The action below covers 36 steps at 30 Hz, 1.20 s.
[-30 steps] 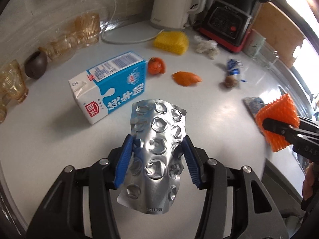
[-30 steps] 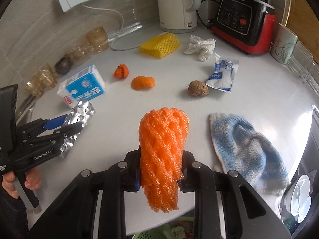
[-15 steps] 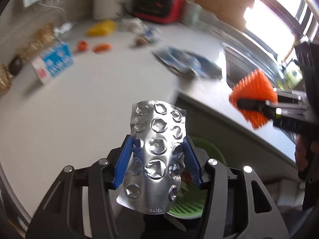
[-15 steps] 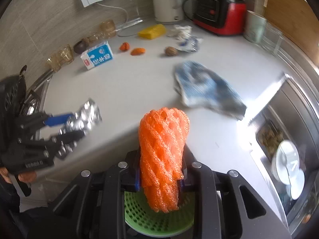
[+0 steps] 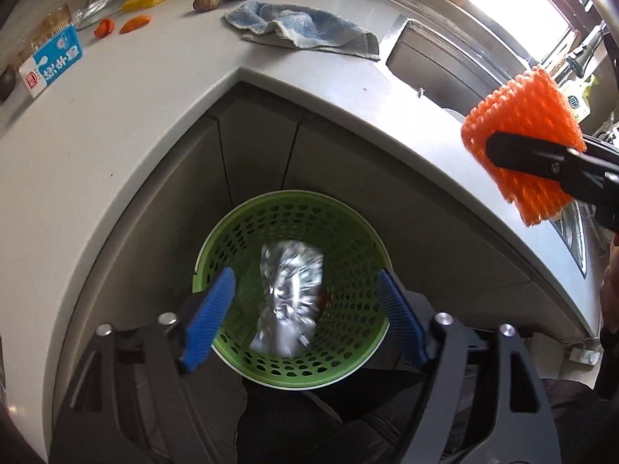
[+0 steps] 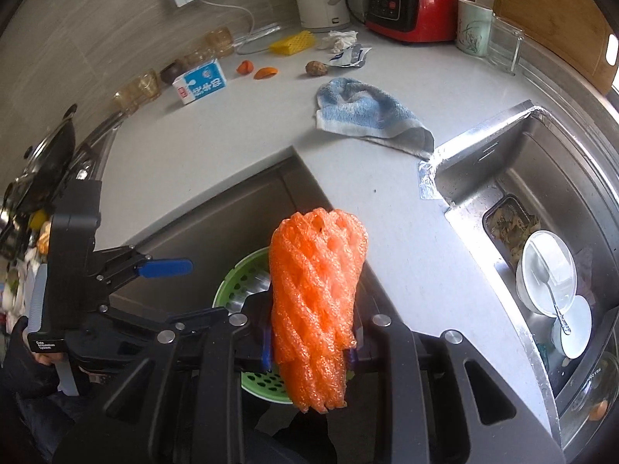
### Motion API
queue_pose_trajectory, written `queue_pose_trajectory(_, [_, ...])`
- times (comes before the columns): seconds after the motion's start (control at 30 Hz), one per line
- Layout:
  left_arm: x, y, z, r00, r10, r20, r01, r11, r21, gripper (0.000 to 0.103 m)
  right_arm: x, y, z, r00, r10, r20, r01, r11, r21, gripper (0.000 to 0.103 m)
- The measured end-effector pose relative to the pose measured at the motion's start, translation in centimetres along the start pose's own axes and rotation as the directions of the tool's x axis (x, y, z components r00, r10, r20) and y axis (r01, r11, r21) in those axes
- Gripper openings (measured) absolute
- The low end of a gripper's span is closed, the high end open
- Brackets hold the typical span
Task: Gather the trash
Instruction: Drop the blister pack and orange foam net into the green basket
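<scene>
left claw point(image 5: 305, 323): blue pads spread wide, nothing between them | right claw point(image 6: 311, 342): pads clamped, gripping, raised to the left claw's right

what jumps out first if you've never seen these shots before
The bright orange foam net, clamped upright in the right gripper, fills the middle of the right wrist view. Below the counter edge sits a green perforated basket, with a blurred silver blister pack inside its rim, between the spread blue pads of the open left gripper. A blue towel lies crumpled on the white counter.
</scene>
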<state>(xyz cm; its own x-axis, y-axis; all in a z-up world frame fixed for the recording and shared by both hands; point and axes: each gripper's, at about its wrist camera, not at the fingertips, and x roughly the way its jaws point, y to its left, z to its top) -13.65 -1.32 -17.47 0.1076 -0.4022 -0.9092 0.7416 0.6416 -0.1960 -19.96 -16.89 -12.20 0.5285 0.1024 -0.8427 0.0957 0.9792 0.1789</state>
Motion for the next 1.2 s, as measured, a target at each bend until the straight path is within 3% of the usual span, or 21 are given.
queue_pose_trajectory(0.23, [-2.6,1.4,0.4,0.994,0.090,0.061,-0.085,0.993,-0.085,0.090,0.3,0.3,-1.2,0.999,0.037,-0.028,-0.038,0.999,-0.037,0.028])
queue_pose_trajectory(0.53, [-4.9,5.0,1.2,0.979,0.182,0.095,-0.165,0.973,-0.163,0.091,3.6,2.3,-2.8,0.990,0.081,-0.118,-0.091,0.993,-0.079,0.029])
queue_pose_trajectory(0.6, [-5.1,5.8,1.3,0.978,0.187,0.095,-0.168,0.969,-0.178,0.091,4.9,2.8,-3.1,0.986,0.073,-0.151,-0.088,0.992,-0.089,0.034])
queue_pose_trajectory(0.67, [-5.3,6.3,1.3,0.977,0.189,0.095,-0.169,0.968,-0.183,0.091,5.7,3.3,-3.4,0.984,0.063,-0.167,-0.079,0.993,-0.093,0.048])
queue_pose_trajectory(0.87, [-5.5,7.3,1.3,0.976,0.194,0.095,-0.175,0.968,-0.178,0.091,6.4,4.5,-3.0,0.985,0.026,-0.172,-0.044,0.994,-0.102,0.074])
queue_pose_trajectory(0.97, [-5.5,8.0,1.3,0.977,0.192,0.092,-0.174,0.968,-0.181,0.091,6.4,4.6,-2.3,0.986,0.016,-0.164,-0.033,0.994,-0.102,0.080])
queue_pose_trajectory(1.2, [-5.5,9.2,1.4,0.977,0.193,0.085,-0.175,0.967,-0.185,0.091,7.0,5.0,-0.8,0.988,0.011,-0.156,-0.024,0.996,-0.083,0.084])
